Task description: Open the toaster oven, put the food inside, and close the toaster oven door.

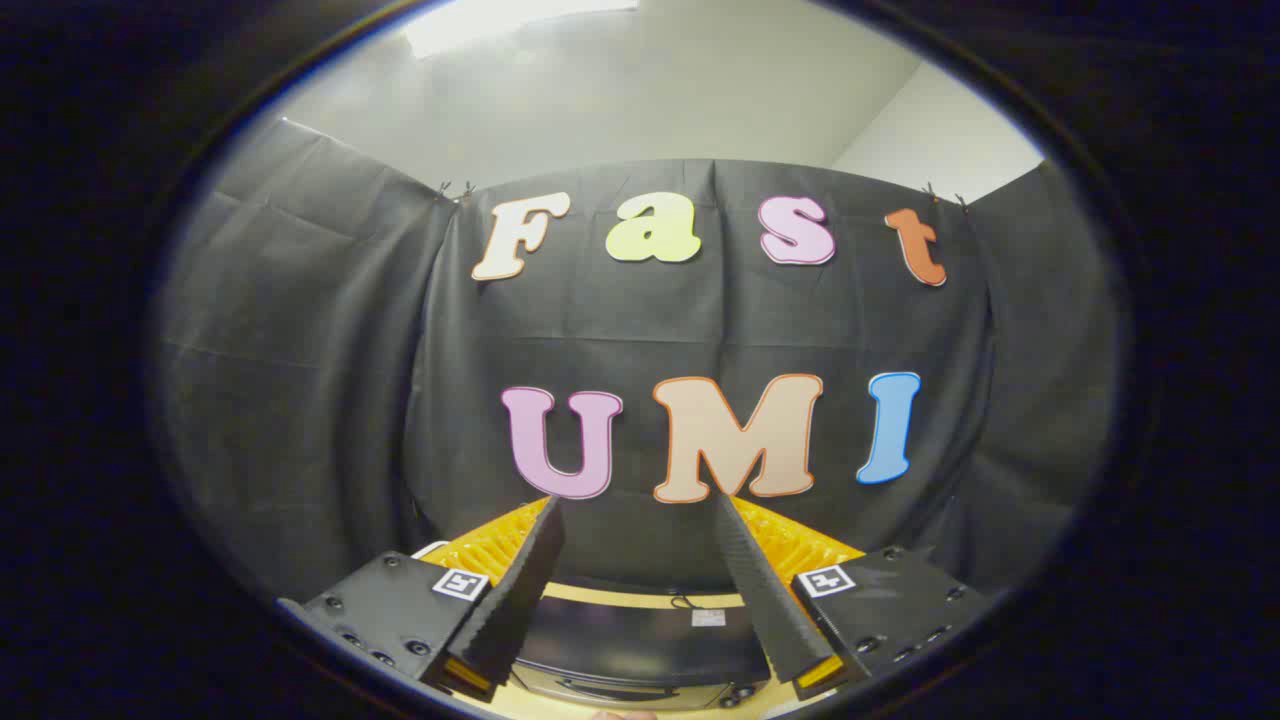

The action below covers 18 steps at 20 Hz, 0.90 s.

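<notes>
The tongs point(637, 515) are wide apart and hold nothing. They sit high, aimed at the booth wall point(300, 350).

Location of the task item: the oven point(640, 650) lies low between the fingers, at 6 o'clock from the fingertips. Visible parts are a dark top, a pale front edge and a curved handle below it. Whether the door is shut cannot be confirmed at this angle; it appears shut. A yellow ribbed rack point(800, 545) stands beyond the oven, behind both fingers. The surface point(520, 705) is pale, seen at the oven's base. No food can be identified.

Hazards, as judged:
- The handle sits almost under the tongs. A steep descent may strike the oven top instead of reaching the handle.
- The fisheye curvature distorts the low region; misjudged alignment may put one finger beside the handle.
- The rack stands close behind the oven; a hard push on the oven may knock it.

Markings: a small tag on the oven top is too small to read. Each finger mount carries a square black-and-white marker point(460, 584), without legible text.
</notes>
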Each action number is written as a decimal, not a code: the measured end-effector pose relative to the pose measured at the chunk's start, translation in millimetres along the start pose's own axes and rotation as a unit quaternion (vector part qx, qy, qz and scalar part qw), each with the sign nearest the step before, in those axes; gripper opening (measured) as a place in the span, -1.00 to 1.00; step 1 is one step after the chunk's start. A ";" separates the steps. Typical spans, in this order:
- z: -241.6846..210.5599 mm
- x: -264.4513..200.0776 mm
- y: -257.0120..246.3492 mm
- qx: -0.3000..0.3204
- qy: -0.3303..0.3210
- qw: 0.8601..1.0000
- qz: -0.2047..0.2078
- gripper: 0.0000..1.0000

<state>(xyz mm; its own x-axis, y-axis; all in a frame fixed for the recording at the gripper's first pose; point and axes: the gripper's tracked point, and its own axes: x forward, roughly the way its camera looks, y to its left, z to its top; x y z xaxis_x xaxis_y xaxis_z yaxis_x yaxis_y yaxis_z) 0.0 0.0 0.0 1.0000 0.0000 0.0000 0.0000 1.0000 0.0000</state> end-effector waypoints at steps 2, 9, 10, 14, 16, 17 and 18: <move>1.2 2.6 7.2 -0.003 0.001 1.000 0.001 0.93; -11.9 9.1 22.3 -0.014 0.017 1.000 0.002 0.93; -13.9 10.4 24.9 -0.012 0.018 1.000 0.004 0.93; -18.2 11.4 28.2 -0.007 0.021 1.000 0.008 0.93; -25.4 13.8 27.1 -0.006 0.026 1.000 0.008 0.93; -29.9 15.8 27.0 -0.006 0.028 1.000 0.007 0.93; -37.1 18.0 27.9 -0.005 0.031 0.999 0.005 0.93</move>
<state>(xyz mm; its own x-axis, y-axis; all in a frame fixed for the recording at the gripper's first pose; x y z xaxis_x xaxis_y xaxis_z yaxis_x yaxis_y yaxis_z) 18.0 27.9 -37.1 0.9980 0.0101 -0.0627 -0.0107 0.9999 -0.0094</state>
